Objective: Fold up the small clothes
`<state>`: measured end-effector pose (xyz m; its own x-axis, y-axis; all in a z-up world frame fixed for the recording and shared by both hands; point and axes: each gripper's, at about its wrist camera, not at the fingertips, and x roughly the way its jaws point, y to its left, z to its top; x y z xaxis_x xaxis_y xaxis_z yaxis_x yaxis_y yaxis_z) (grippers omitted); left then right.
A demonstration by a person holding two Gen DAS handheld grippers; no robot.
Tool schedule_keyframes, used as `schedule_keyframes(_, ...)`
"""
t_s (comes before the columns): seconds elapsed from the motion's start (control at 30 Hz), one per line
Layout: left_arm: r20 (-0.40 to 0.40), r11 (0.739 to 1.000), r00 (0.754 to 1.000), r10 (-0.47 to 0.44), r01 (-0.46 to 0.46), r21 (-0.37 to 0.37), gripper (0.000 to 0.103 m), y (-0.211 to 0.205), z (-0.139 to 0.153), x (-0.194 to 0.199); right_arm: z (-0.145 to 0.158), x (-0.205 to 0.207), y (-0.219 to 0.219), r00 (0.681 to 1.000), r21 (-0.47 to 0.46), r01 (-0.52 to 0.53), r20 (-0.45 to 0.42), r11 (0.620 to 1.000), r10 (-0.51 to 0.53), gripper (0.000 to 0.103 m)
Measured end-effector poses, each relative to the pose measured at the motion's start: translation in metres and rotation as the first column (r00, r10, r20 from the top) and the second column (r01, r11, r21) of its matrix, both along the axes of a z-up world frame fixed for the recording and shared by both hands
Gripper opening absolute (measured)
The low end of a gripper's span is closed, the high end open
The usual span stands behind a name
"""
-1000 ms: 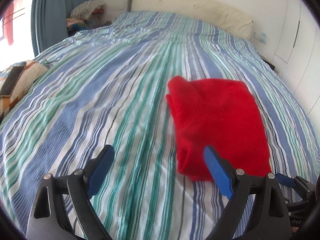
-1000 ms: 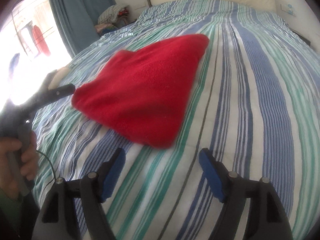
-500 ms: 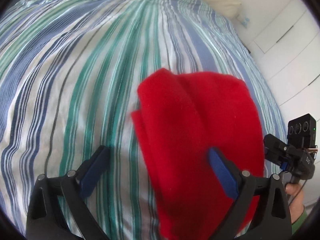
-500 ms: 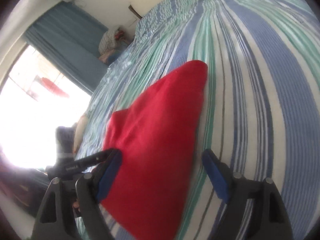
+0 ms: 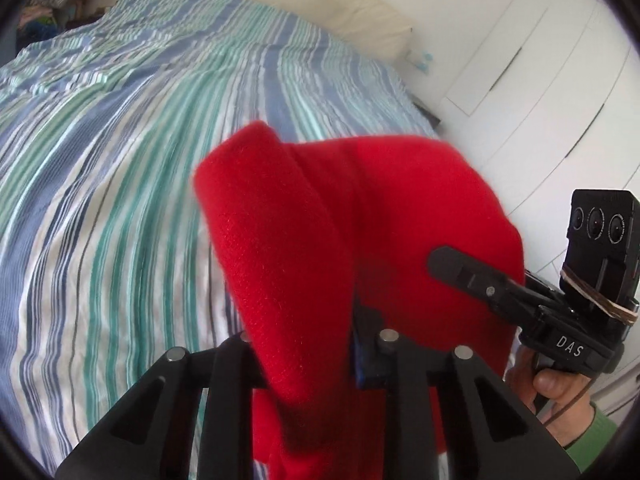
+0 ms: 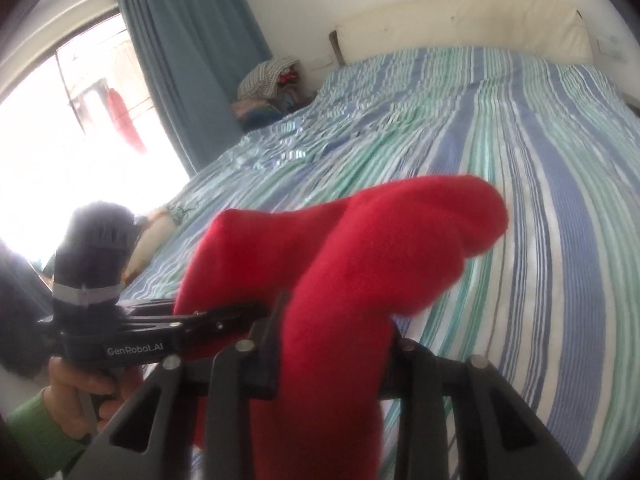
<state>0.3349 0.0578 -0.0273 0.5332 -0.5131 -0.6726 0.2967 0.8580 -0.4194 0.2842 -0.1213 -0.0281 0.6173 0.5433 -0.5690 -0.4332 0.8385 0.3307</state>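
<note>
Left wrist view: both grippers, left (image 5: pixel 308 356) and right (image 6: pixel 328 344), clamped on red fleece garment (image 5: pixel 360 232), lifted off striped bed (image 5: pixel 120 160); next, lay flat.

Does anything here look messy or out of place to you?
Only small things. The red garment is bunched between the left hand-held gripper and right hand-held gripper, not flat on the striped bed. A heap of clothes sits by the curtain. Nothing looks spilled or damaged.
</note>
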Motion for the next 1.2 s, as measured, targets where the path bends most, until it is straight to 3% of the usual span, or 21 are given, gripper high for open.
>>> schedule_keyframes(0.03,-0.003,1.000,1.000,0.002,-0.002,0.025,0.038,-0.006,0.000,0.003,0.008,0.000,-0.004,1.000,-0.002,0.002,0.008,1.000,-0.002,0.031)
schedule_keyframes(0.1,-0.016,0.988,0.998,0.060,-0.057,0.144,0.084,-0.013,-0.013,0.008,0.013,0.007,-0.017,1.000,-0.007,0.019,-0.021,1.000,-0.019,0.040)
schedule_keyframes(0.13,-0.001,0.969,0.994,0.108,-0.105,0.224,0.088,-0.011,-0.022,0.005,0.007,0.013,-0.025,0.998,-0.017,0.041,-0.055,0.999,-0.042,0.046)
schedule_keyframes(0.2,0.056,0.925,0.985,0.161,-0.170,0.340,0.088,-0.009,-0.035,-0.010,-0.009,0.015,-0.046,0.986,-0.085,0.135,-0.088,0.987,-0.142,0.086)
schedule_keyframes(0.23,0.084,0.911,0.983,0.166,-0.185,0.367,0.088,-0.006,-0.039,-0.023,-0.017,0.010,-0.059,0.977,-0.125,0.181,-0.091,0.975,-0.193,0.090)
schedule_keyframes(0.33,0.177,0.888,0.969,0.172,-0.231,0.399,0.097,-0.002,-0.037,-0.071,-0.034,-0.020,-0.086,0.955,-0.236,0.268,-0.060,0.934,-0.290,0.091)
schedule_keyframes(0.47,0.298,0.859,0.930,0.214,-0.324,0.397,0.102,-0.005,-0.021,-0.134,-0.042,-0.081,-0.087,0.956,-0.388,0.279,0.025,0.879,-0.292,0.097)
schedule_keyframes(0.6,0.286,0.853,0.922,0.262,-0.360,0.379,0.102,-0.007,-0.007,-0.169,-0.030,-0.140,-0.087,0.957,-0.340,0.281,0.038,0.897,-0.286,0.101)
schedule_keyframes(0.77,0.336,0.799,0.883,0.328,-0.449,0.400,0.102,-0.013,0.004,-0.219,-0.004,-0.196,-0.082,0.948,-0.300,0.313,0.048,0.901,-0.313,0.102)
schedule_keyframes(0.83,0.309,0.790,0.891,0.332,-0.442,0.425,0.102,-0.016,0.009,-0.232,0.003,-0.212,-0.079,0.946,-0.291,0.320,0.040,0.902,-0.322,0.102)
schedule_keyframes(0.97,0.202,0.811,0.922,0.331,-0.387,0.439,0.102,-0.020,0.014,-0.250,0.006,-0.241,-0.073,0.948,-0.286,0.307,0.002,0.908,-0.319,0.102)
schedule_keyframes(1.13,0.200,0.790,0.924,0.324,-0.381,0.480,0.102,-0.028,0.019,-0.271,0.015,-0.272,-0.069,0.943,-0.276,0.321,0.005,0.906,-0.333,0.103)
schedule_keyframes(1.2,0.197,0.795,0.925,0.325,-0.380,0.473,0.102,-0.028,0.023,-0.281,0.020,-0.282,-0.066,0.944,-0.274,0.318,0.000,0.908,-0.331,0.102)
